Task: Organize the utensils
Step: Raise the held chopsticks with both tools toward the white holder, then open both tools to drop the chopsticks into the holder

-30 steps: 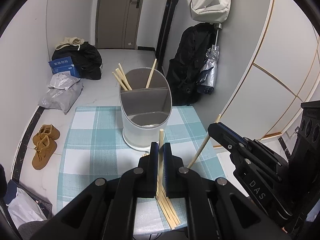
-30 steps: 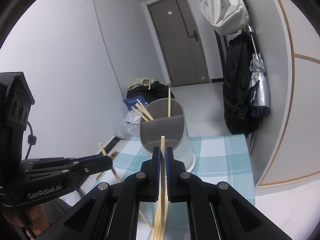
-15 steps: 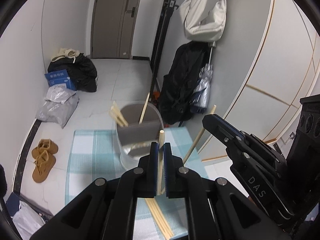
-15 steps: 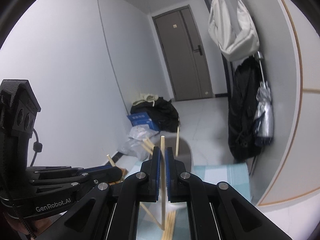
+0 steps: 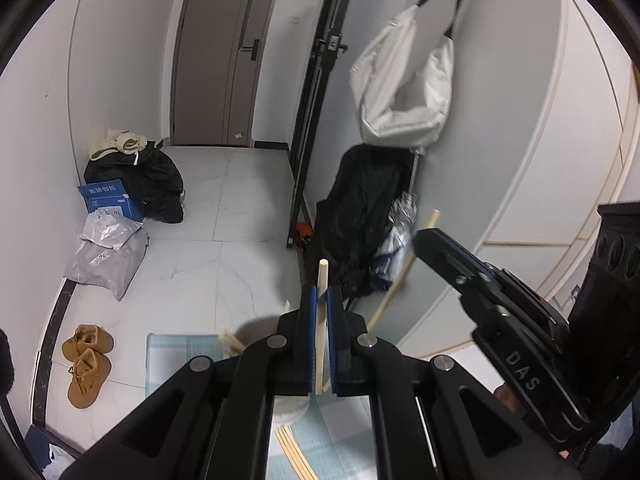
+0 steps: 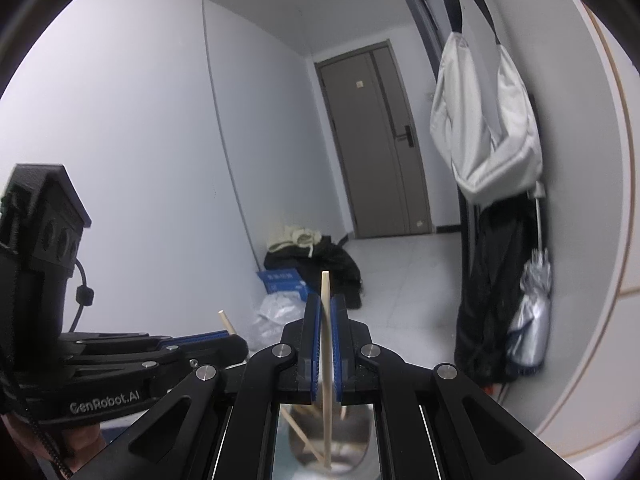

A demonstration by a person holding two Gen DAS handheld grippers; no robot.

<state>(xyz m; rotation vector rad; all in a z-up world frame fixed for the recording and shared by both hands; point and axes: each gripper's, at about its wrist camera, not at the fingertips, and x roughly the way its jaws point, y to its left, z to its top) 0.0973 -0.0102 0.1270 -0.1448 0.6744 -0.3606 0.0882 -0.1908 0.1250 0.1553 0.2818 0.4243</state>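
Note:
My left gripper is shut on a wooden chopstick that stands upright between its blue pads. My right gripper is shut on another chopstick, also upright. Both are lifted high over the grey utensil holder, which shows low between the right fingers with chopsticks in it; the lower end of the right chopstick reaches into it. In the left wrist view the holder is mostly hidden by the gripper. The right gripper with its chopstick shows at the right of the left wrist view, and the left gripper at the left of the right wrist view.
Several loose chopsticks lie on the blue checked tablecloth. On the floor beyond are brown shoes, grey parcels and black bags. A white bag and black coat hang on the right wall.
Both grippers have risen and tilted up with their chopsticks. The holder and tablecloth have dropped to the bottom of both views.

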